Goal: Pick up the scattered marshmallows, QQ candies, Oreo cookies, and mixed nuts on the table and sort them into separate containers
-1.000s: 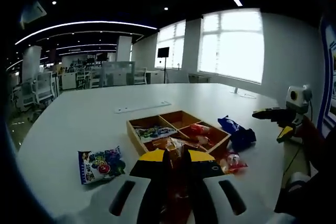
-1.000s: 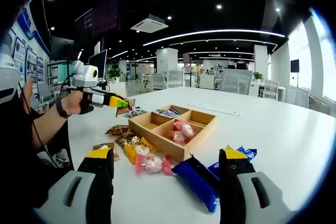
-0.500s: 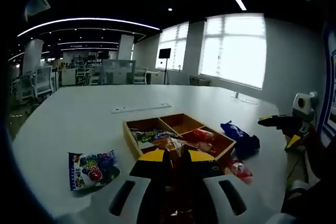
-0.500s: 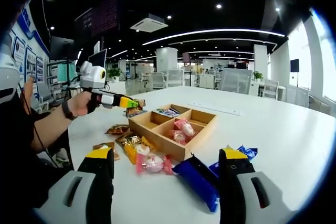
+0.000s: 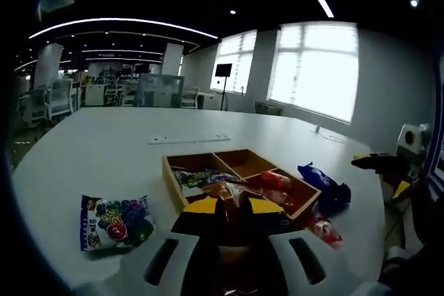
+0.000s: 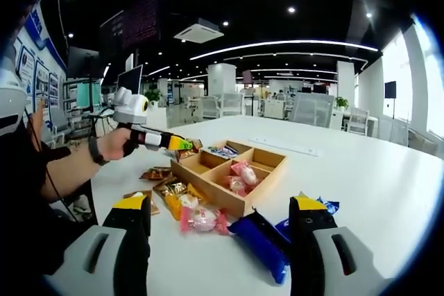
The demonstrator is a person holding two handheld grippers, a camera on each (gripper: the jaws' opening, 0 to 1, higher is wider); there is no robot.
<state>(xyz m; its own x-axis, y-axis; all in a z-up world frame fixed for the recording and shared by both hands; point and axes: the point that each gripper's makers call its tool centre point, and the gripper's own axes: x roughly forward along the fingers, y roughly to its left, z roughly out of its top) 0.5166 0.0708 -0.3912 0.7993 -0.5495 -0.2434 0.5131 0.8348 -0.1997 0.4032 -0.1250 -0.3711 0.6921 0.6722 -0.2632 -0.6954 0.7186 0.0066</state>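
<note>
My left gripper [image 5: 233, 207] is shut on a brown-orange nut packet [image 5: 232, 190] and hangs just short of the wooden four-part tray [image 5: 208, 158]. The right gripper view has that gripper [image 6: 171, 143] at the tray's [image 6: 208, 193] left corner, packet at its tip. Pink marshmallow packets [image 6: 240, 171] lie in one compartment, colourful candy packets [image 5: 198, 177] in another. My right gripper [image 6: 220, 221] is open above a pink marshmallow packet [image 6: 201, 219] and blue Oreo packets [image 6: 262, 243]. A QQ candy bag [image 5: 114, 221] lies left of the tray.
More nut packets [image 6: 155, 171] lie on the white table [image 6: 374, 185] left of the tray. A person's arm [image 6: 76, 164] reaches in from the left. A white strip [image 5: 189, 138] lies beyond the tray. Office chairs and desks stand far behind.
My left gripper has carried the nut packet closer to the tray, now at its left corner. My right gripper has stayed open and in place.
</note>
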